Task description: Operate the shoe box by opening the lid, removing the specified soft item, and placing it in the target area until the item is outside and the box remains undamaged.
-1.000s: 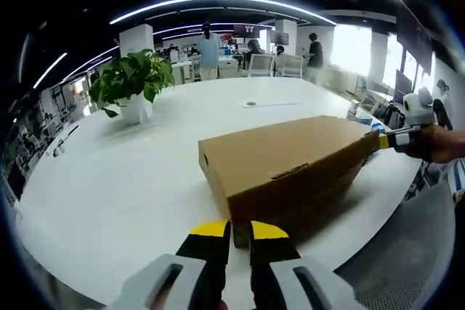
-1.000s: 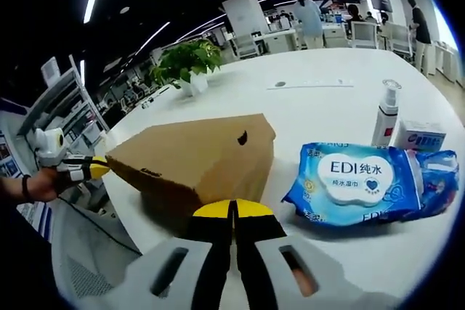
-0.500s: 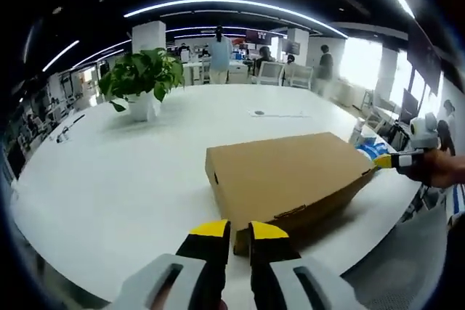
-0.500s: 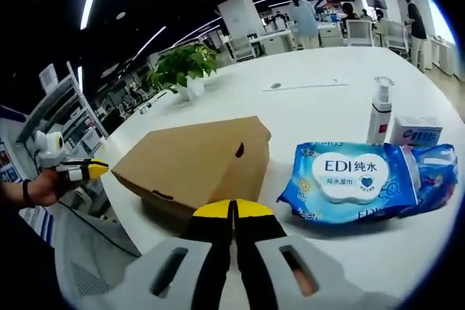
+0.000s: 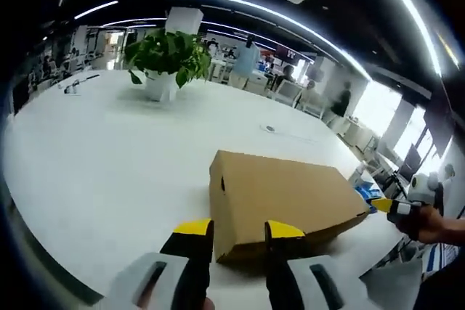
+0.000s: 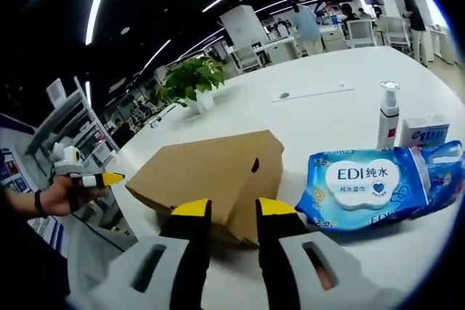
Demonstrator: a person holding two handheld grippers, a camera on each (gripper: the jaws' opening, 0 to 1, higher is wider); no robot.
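A closed brown shoe box (image 5: pixel 280 205) sits on a white counter (image 5: pixel 94 157) in an open-plan office, its lid down, filling the lower centre of the left gripper view. The left gripper (image 5: pixel 240 231) rises from the bottom of that frame with its yellow-tipped jaws now parted, the near corner of the box showing in the gap between them; half a second earlier the tips stood almost together. Whether the tips touch the cardboard cannot be told. At the right edge of the same frame the right gripper (image 5: pixel 381 204), held in a person's hand (image 5: pixel 429 223), hovers just beside the far end of the box.

In the right gripper view the box (image 6: pixel 214 179) lies at centre, a small dark hole showing in its end wall. The right gripper (image 6: pixel 234 210) has also opened its jaws, which were pressed shut in the earlier frame, and the box's near edge appears between them. At the left edge the left gripper (image 6: pixel 110 178) is seen in a hand, clear of the box.

To the right of the box in this view rests a blue pack of wet wipes (image 6: pixel 381 183), outside the box on the counter. Behind it stand a pump bottle (image 6: pixel 387 115) and a small carton (image 6: pixel 426 131). A potted plant (image 6: pixel 192 81) stands farther back, with people and desks beyond.
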